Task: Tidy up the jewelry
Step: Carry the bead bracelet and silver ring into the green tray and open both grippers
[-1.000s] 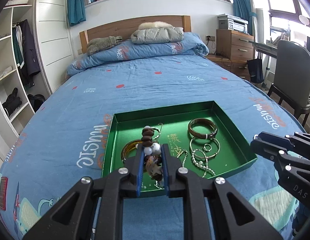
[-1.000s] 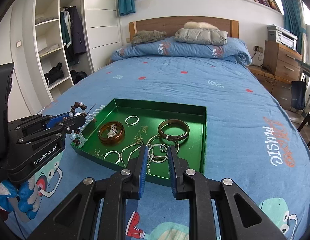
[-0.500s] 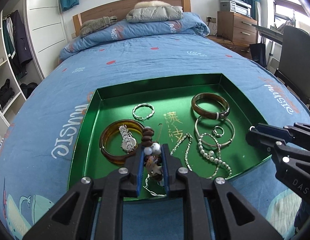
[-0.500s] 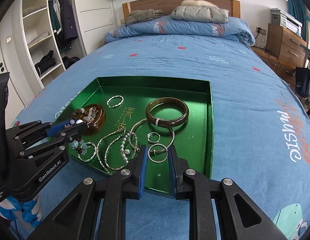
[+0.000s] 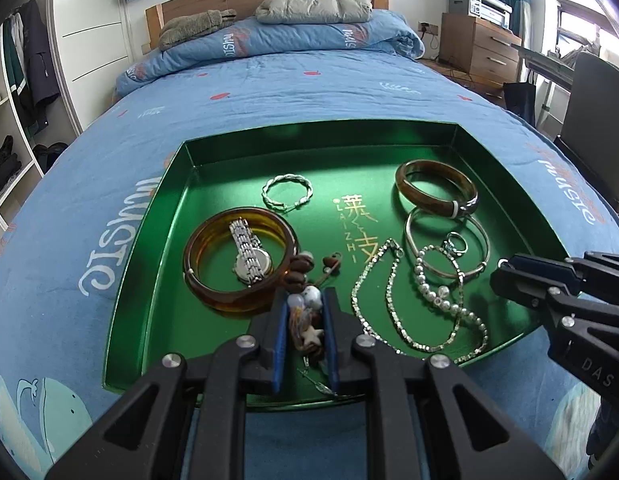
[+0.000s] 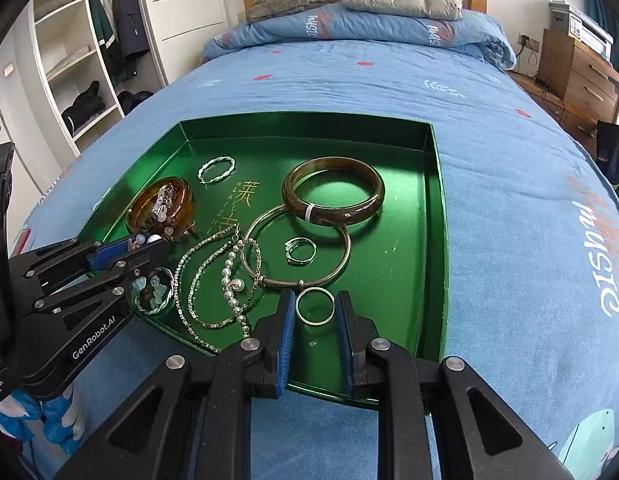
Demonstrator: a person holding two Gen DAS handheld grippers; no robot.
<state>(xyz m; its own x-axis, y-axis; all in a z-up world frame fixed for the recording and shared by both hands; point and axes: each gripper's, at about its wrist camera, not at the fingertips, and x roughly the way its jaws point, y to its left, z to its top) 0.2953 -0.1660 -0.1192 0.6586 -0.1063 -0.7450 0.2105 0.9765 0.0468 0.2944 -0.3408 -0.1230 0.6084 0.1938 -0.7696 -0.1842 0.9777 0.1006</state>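
Left wrist view: both grippers lowered over the green tray (image 5: 157, 248), each with a piece between its fingers.

We see that over the last second both tools have dropped closer to the tray on the blue bedspread (image 5: 349, 92). Our left gripper (image 5: 305, 320), nearly closed, clamps a beaded bracelet (image 5: 305, 312) just right of the amber bangle (image 5: 213, 292) at near left. Our right gripper (image 6: 315, 316) pinches a thin silver ring (image 6: 315, 306) above the near right floor. We judge that both pieces are about to be set down.
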